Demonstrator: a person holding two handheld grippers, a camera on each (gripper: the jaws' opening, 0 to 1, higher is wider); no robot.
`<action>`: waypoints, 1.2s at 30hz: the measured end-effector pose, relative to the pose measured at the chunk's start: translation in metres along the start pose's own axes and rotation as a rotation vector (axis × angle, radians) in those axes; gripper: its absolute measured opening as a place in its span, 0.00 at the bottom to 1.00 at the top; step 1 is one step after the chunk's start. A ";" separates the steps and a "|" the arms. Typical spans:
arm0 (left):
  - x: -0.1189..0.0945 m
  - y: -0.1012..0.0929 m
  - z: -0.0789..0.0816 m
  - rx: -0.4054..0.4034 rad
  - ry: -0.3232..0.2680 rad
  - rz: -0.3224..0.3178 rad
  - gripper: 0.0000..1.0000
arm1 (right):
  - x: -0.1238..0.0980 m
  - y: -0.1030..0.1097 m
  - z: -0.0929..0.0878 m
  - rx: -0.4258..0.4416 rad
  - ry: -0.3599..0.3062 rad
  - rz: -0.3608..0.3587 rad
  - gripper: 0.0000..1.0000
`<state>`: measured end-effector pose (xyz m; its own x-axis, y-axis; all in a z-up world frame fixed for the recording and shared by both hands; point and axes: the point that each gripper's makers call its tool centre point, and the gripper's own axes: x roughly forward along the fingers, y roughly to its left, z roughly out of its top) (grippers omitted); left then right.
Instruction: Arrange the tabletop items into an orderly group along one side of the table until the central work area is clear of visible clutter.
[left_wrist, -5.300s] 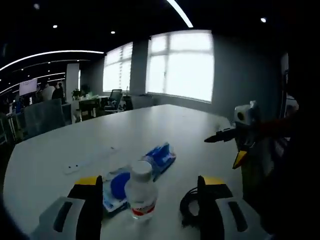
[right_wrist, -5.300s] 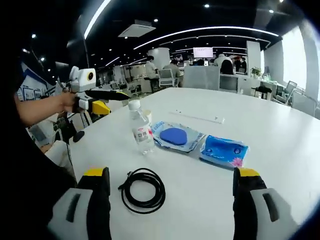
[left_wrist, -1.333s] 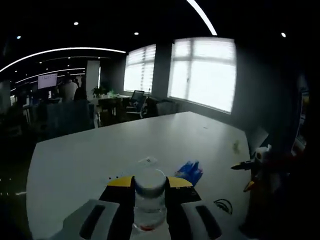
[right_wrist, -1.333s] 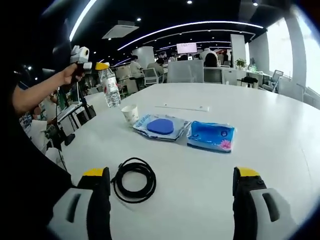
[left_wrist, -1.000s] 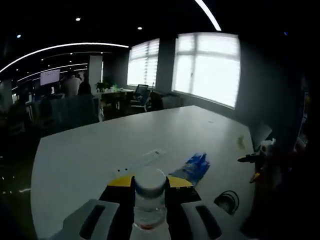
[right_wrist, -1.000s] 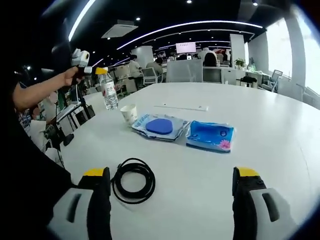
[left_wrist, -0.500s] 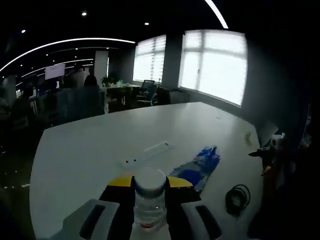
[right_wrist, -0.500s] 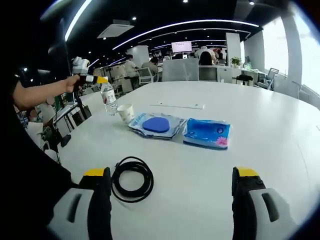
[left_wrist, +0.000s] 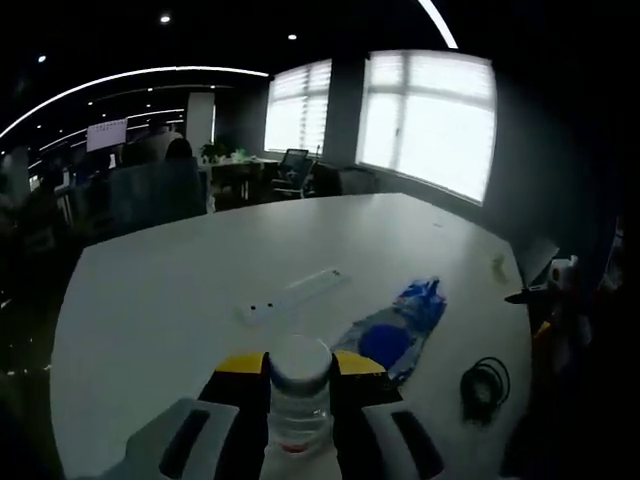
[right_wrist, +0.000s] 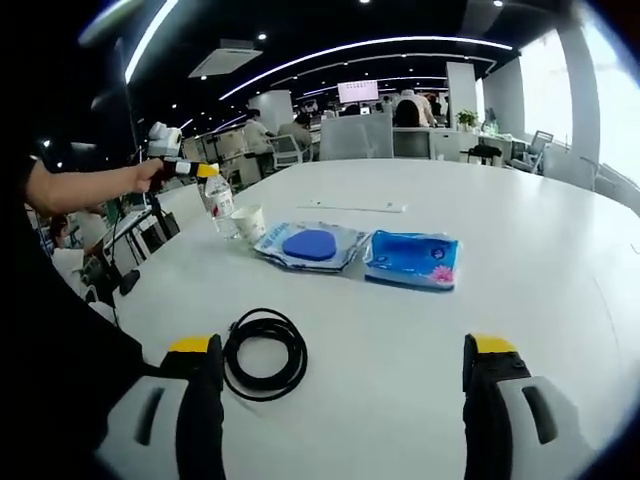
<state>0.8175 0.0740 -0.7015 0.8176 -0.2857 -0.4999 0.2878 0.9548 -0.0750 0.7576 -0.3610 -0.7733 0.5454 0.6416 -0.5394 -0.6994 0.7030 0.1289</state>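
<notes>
My left gripper (left_wrist: 300, 366) is shut on a clear water bottle (left_wrist: 298, 412) with a white cap, held upright between the yellow-tipped jaws. From the right gripper view, the same bottle (right_wrist: 220, 205) hangs low at the table's left edge, right beside a small paper cup (right_wrist: 247, 222). A clear pouch with a round blue pad (right_wrist: 308, 245) and a blue tissue pack (right_wrist: 412, 258) lie side by side mid-table. A coiled black cable (right_wrist: 264, 352) lies close in front of my right gripper (right_wrist: 342, 350), which stands open and holds nothing.
A long white strip (right_wrist: 350, 207) lies further back on the round white table (right_wrist: 520, 230). Chairs, desks and people fill the office behind. From the left gripper view the pouch (left_wrist: 378, 342), tissue pack (left_wrist: 420, 298) and cable (left_wrist: 485, 385) lie to the right.
The left gripper has carried the bottle from high in the air down to table level beside the paper cup. The right gripper has stayed open, barely moving.
</notes>
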 end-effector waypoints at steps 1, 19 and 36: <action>0.000 0.000 0.000 0.002 0.000 0.001 0.20 | 0.000 0.000 0.000 0.001 0.000 0.000 0.96; 0.005 -0.007 -0.013 0.051 0.027 0.001 0.20 | -0.005 -0.005 -0.014 0.026 0.020 -0.013 0.95; 0.003 -0.004 -0.013 -0.032 -0.025 -0.001 0.23 | 0.000 0.002 -0.016 0.025 0.019 0.004 0.95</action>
<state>0.8125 0.0705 -0.7139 0.8297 -0.2881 -0.4781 0.2726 0.9566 -0.1033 0.7485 -0.3643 -0.7861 0.5335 0.6383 -0.5550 -0.6897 0.7081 0.1513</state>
